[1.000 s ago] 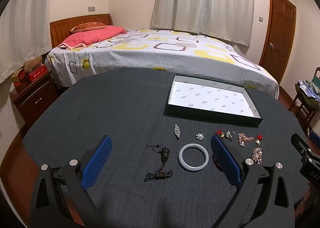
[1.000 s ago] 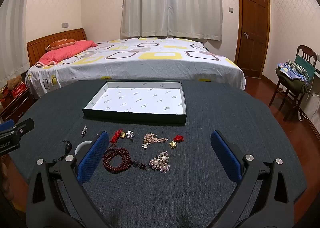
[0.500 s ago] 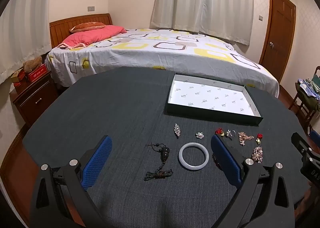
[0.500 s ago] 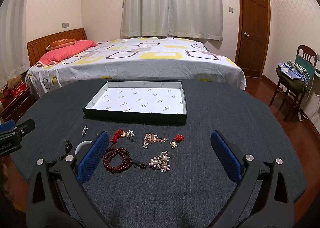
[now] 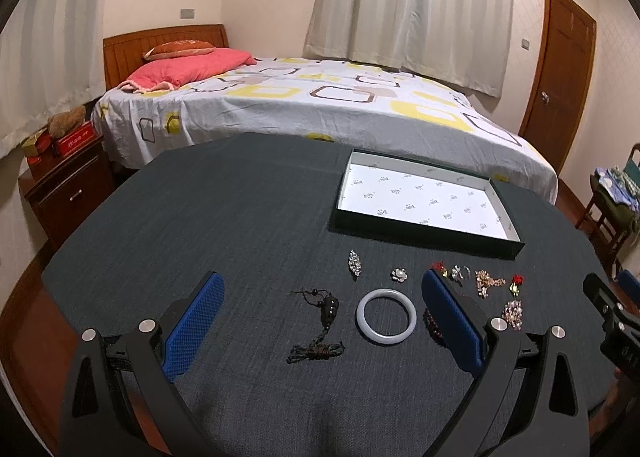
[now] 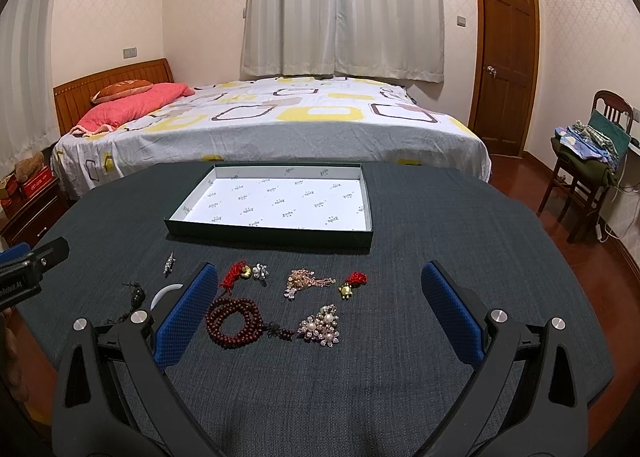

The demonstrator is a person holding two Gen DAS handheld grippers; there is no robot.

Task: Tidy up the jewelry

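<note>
On the table [image 6: 440, 217] | left gripper [image 5: 324, 321] and right gripper [image 6: 316, 317] both gaped, holding nothing | jewelry lay before the tray [image 6: 272, 237] | left view alone showed whole bangle [image 5: 386, 315] | right view alone showed whole bead bracelet [image 6: 234, 321]

A dark grey cloth [image 6: 400, 357] is covering the table. The tray [image 6: 256, 229] is showing dark green walls and a white lining dotted with small grey marks. The beads [image 6: 234, 321] are gleaming dark red, the bangle [image 5: 386, 316] pale white, and the pads [image 6: 178, 333] blue.
</note>
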